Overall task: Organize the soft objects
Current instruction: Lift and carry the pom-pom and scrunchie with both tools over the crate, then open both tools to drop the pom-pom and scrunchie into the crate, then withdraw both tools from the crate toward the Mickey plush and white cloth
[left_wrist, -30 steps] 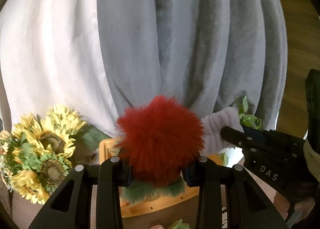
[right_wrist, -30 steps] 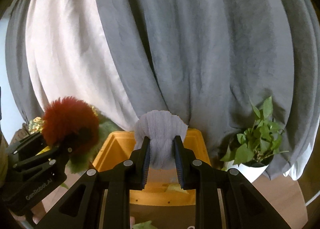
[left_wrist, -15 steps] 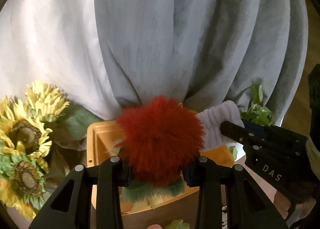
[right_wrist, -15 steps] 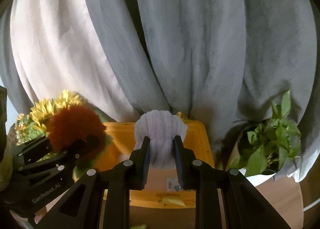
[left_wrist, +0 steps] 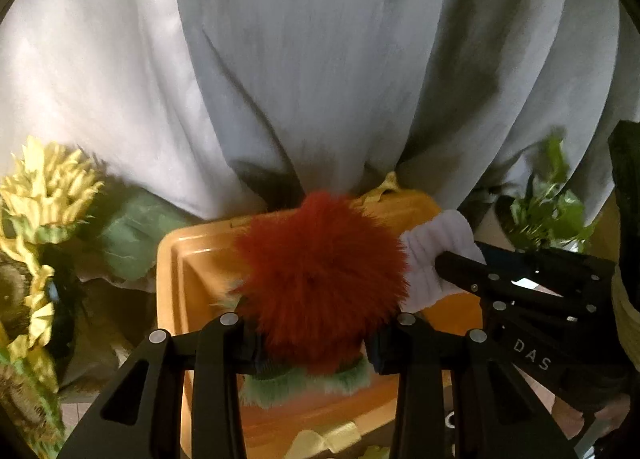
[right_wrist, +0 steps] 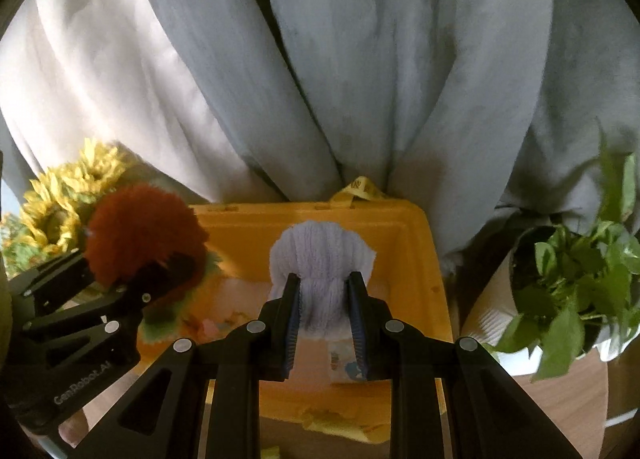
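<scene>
Red fur fills my left hand-held gripper (left_wrist: 314,333): it is clenched on a pompom (left_wrist: 320,279) with a green fringe, held above the yellow bin (left_wrist: 188,259). Beside it, my right hand-held gripper (right_wrist: 324,299) grips a white knit sock (right_wrist: 322,259) over the same bin. Farther off I see sunflowers (left_wrist: 44,183) left, a potted plant (right_wrist: 580,279) right, and grey curtains (right_wrist: 380,59) behind.
</scene>
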Demonstrator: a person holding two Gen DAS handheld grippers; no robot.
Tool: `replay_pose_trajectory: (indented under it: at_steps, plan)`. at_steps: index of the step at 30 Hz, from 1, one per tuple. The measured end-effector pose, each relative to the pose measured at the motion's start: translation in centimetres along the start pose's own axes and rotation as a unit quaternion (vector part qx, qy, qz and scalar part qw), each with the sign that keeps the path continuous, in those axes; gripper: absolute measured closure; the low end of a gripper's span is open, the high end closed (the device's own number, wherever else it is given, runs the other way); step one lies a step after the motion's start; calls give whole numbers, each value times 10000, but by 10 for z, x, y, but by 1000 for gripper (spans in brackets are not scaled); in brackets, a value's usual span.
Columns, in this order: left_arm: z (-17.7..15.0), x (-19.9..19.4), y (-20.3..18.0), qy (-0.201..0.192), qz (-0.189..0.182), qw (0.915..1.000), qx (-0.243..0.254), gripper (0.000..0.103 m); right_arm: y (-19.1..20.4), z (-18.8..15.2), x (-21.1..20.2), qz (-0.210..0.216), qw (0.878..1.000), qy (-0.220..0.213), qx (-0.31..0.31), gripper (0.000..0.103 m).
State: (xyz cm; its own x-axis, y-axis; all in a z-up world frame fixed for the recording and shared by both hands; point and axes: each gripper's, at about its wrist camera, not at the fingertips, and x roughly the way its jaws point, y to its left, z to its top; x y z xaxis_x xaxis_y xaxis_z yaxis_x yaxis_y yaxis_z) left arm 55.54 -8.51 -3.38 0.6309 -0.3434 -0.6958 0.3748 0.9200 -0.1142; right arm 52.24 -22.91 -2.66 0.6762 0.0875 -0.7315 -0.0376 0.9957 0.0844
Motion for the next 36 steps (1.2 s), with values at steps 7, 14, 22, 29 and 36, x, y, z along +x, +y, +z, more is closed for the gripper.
replay_pose_trajectory:
  at_steps: [7, 14, 22, 29, 36]
  plan:
    - [-5, 30, 4, 341, 114, 9993, 37, 65, 2, -2, 30, -72, 9991, 392, -152, 79]
    - [-12, 44, 6, 563, 117, 9983, 14, 58, 0, -8, 49, -81, 9983, 559, -172, 78]
    - [-14, 38, 10, 508, 307, 9982, -61, 42, 4, -8, 58, -162, 9980, 567, -211, 49]
    - [-16, 12, 8, 193, 661, 9975, -173, 31, 2, -8, 45, -357, 9985, 401, -118, 45]
    - [-25, -22, 6, 10, 768, 9964, -346, 28, 1, -15, 28, -307, 9991, 300, 64, 44]
